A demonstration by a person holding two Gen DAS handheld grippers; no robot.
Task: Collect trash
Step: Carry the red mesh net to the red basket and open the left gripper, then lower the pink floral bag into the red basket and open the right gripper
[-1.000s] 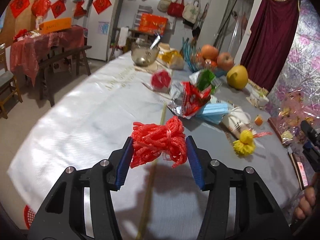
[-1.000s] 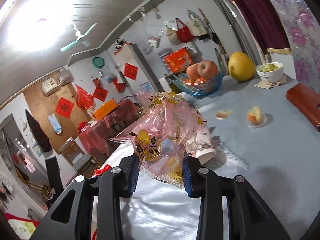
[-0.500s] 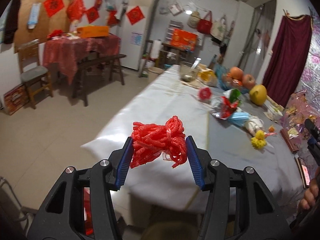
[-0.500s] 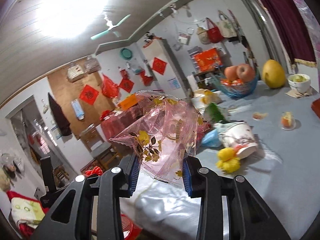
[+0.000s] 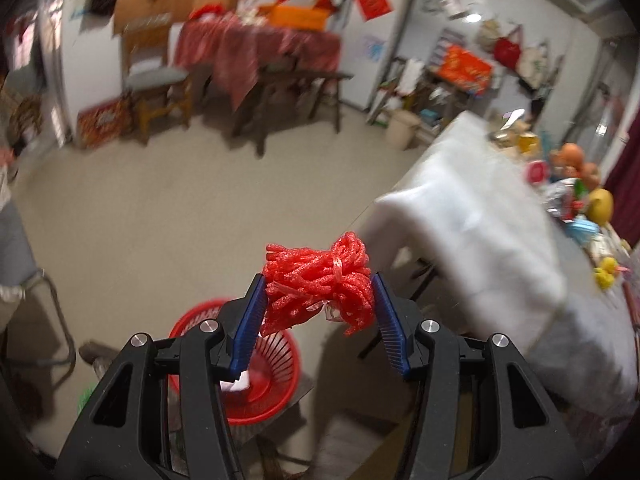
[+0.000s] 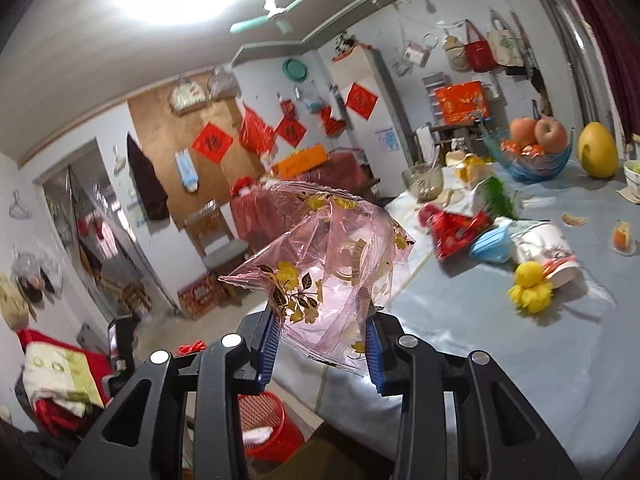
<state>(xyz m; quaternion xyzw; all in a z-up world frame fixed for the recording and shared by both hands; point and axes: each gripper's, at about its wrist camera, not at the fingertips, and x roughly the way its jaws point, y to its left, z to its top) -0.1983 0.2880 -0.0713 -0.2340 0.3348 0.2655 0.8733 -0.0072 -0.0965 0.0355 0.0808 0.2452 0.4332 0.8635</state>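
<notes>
While left gripper [image 5: 318,304] clamps red netting [image 5: 318,282], red basket [image 5: 256,376] probably sits below.

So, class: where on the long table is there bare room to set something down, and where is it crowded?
Bare: the near stretch of the table, this side of the yellow flower. Crowded: paper cup, blue mask, red wrapper, and the fruit bowl beyond.
</notes>
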